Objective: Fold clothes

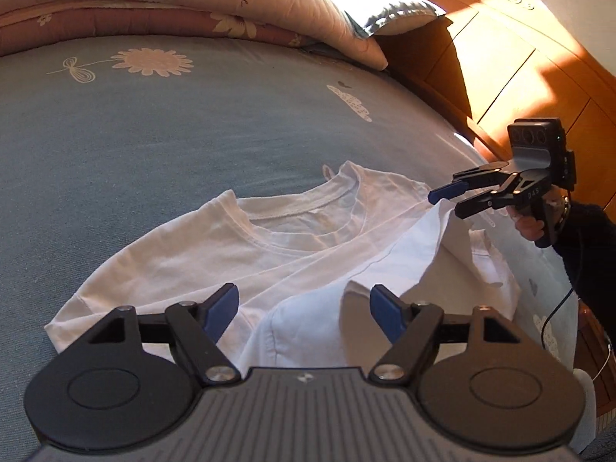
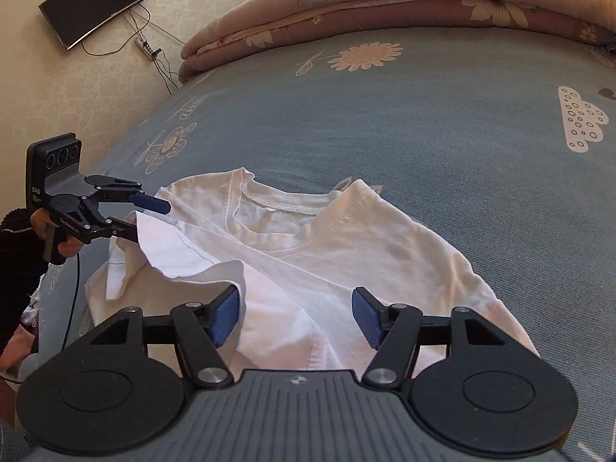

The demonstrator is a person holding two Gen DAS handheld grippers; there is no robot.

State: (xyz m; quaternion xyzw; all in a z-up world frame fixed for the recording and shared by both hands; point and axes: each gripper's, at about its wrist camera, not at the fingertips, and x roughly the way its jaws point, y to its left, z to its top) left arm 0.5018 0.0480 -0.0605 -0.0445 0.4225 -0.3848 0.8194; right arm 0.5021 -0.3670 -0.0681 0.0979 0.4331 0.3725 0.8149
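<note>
Apparently no containers: white T-shirt [image 1: 200,246] lies on blue bedsheet [image 1: 154,127].

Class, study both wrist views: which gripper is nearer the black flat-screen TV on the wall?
Left. The left gripper sits at the white T-shirt's edge on the bed side nearest the TV; the right gripper is across the shirt, farther off.

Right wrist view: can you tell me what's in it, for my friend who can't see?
A white T-shirt lies on a blue flowered bedsheet, its bottom part folded up toward the collar. The right claw hangs open just above it, holding nothing, and the left claw is open at the shirt's left edge. A folded quilt lies behind.
</note>
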